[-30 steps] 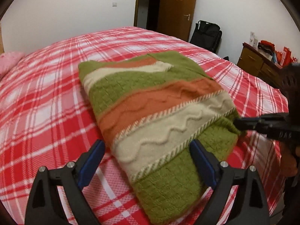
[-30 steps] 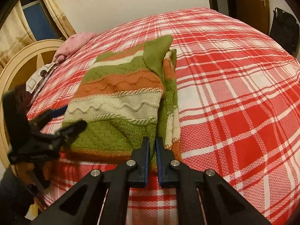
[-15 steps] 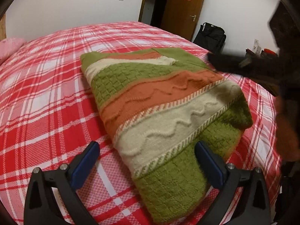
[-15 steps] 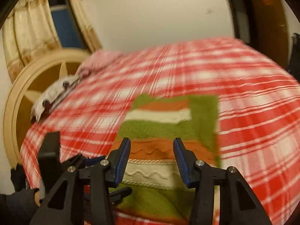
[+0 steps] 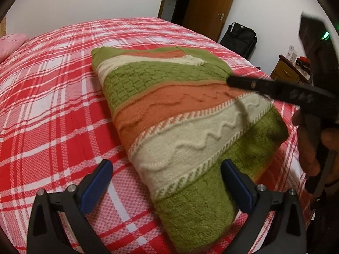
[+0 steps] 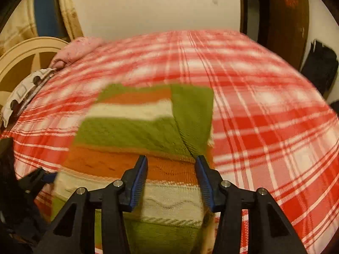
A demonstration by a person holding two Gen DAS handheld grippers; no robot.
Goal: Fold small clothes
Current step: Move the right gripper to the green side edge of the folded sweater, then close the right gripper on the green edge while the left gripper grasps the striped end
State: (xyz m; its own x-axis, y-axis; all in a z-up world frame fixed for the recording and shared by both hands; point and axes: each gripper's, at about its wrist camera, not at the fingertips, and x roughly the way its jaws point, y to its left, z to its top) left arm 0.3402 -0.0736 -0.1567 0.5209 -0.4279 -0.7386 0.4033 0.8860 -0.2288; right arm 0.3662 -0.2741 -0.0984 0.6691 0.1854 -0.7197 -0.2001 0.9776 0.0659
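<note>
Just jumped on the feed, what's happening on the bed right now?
A person is folding a striped knit sweater on a bed with a red plaid bedspread, using handheld tongs in each hand. The sweater lies folded into a compact rectangle. The left tongs are wide open at its near end, gripping nothing. The right tongs have just opened and hover over the sweater, nothing pinched between them. A pink pillow sits near the headboard.

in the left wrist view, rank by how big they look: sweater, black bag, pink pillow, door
1. sweater, by far the largest, though it lies nearest the camera
2. door
3. black bag
4. pink pillow, cut off by the picture edge, so its place below the bag is unsure
</note>
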